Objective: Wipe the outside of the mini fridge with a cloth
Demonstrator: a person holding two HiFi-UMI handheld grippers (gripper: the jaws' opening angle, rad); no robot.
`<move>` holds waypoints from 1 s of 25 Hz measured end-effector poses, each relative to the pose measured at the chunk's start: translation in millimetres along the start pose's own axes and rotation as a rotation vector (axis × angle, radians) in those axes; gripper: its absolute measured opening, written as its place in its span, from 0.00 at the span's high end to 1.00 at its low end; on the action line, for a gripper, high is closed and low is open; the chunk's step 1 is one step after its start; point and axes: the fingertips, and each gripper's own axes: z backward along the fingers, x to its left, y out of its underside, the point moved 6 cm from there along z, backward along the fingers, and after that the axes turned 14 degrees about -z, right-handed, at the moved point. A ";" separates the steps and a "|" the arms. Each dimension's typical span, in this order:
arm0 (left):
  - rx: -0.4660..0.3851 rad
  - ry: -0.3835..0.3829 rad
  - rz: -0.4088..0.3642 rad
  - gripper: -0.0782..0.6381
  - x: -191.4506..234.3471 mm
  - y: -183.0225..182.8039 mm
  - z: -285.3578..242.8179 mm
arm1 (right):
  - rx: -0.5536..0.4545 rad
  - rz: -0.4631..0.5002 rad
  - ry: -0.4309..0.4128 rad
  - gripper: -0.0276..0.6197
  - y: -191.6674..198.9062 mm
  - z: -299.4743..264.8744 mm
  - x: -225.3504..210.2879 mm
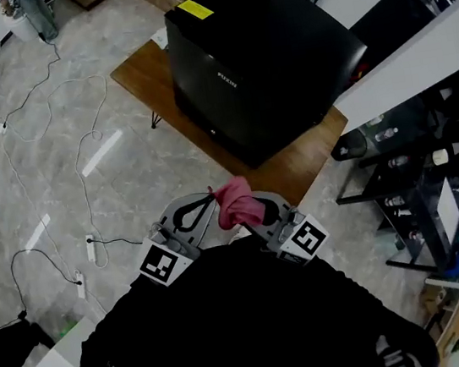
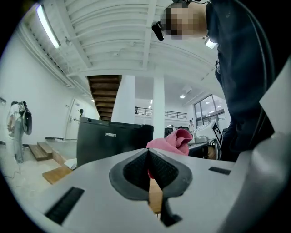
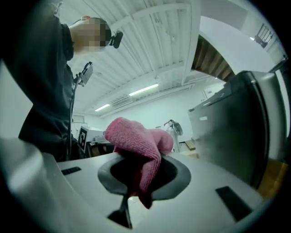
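The black mini fridge [image 1: 258, 59] stands on a low wooden platform [image 1: 150, 79] ahead of me, door shut, with a yellow label on top. Both grippers are held close to my body, short of the fridge. My right gripper [image 1: 249, 210] is shut on a pink cloth [image 1: 237, 203], which bunches up above its jaws [image 3: 136, 143]. The right gripper [image 3: 136, 169] has the fridge [image 3: 236, 132] to its right. My left gripper [image 1: 208, 197] is shut with its pads pressed together and nothing between them [image 2: 148, 152]. Beyond it are the pink cloth [image 2: 176, 139] and the fridge [image 2: 113, 139].
White cables [image 1: 43, 138] and a power strip [image 1: 91, 248] lie on the marble floor at left. A black rack [image 1: 422, 184] with bottles stands at right under a white tabletop edge [image 1: 409, 70]. Wooden stairs [image 2: 103, 95] rise behind the fridge.
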 end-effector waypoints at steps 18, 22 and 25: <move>0.008 -0.413 -0.050 0.89 98.0 -4.7 217.7 | 0.110 0.074 -0.309 0.83 12.5 -196.5 117.2; 0.021 -0.452 -0.056 0.89 115.4 2.9 219.6 | 0.123 0.077 -0.335 0.83 17.8 -217.1 105.3; 0.019 -0.479 -0.075 0.89 162.2 8.8 220.0 | 0.120 0.063 -0.361 0.83 14.7 -262.4 86.2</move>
